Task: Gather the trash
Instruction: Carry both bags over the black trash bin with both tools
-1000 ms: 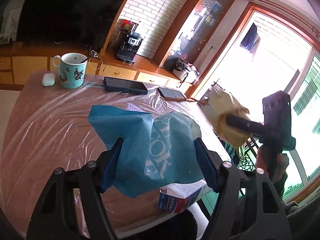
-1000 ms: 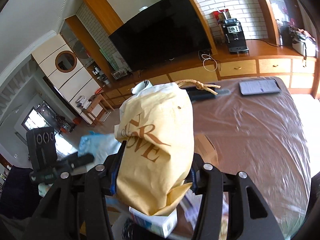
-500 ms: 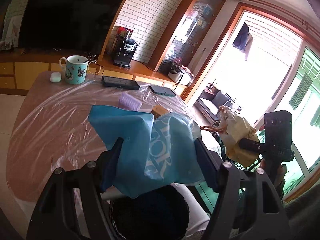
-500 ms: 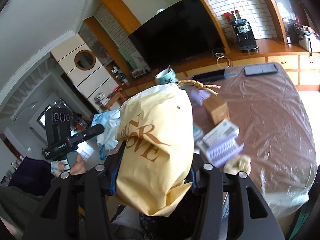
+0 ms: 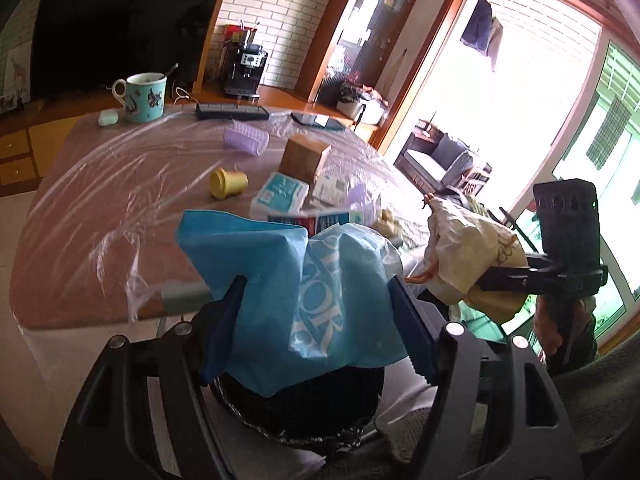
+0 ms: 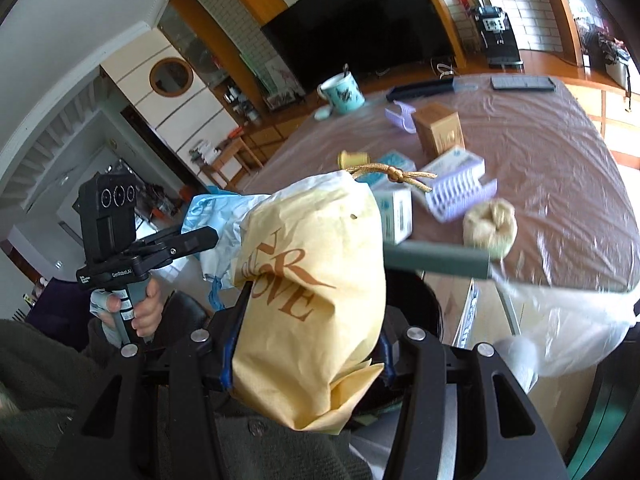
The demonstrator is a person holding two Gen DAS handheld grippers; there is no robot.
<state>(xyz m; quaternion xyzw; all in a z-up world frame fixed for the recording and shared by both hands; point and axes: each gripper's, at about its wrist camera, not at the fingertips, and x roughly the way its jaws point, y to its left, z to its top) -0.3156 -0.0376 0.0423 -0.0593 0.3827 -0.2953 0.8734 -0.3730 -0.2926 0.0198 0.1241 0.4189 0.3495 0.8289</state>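
My left gripper (image 5: 316, 316) is shut on a crumpled blue plastic bag (image 5: 288, 276) and holds it just above a round black trash bin (image 5: 304, 412) off the table's near edge. My right gripper (image 6: 308, 332) is shut on a tan paper bag (image 6: 312, 292) with a cord handle, also held off the table edge over the dark bin (image 6: 416, 300). Each gripper shows in the other's view: the right one (image 5: 496, 276) with the tan bag (image 5: 468, 252), the left one (image 6: 200, 240) with the blue bag (image 6: 216, 216).
The plastic-covered table (image 5: 104, 208) holds a yellow cap (image 5: 228, 182), a brown box (image 5: 304, 158), blue-white cartons (image 5: 280, 196), purple trays (image 5: 246, 140), a teal mug (image 5: 144, 98) and a tan wad (image 6: 490, 226). A grey bar (image 6: 436, 260) runs along the table edge.
Both grippers have pulled back from over the table to beyond its near edge, above the black bin, with the bags still held. The table trash has come into view.
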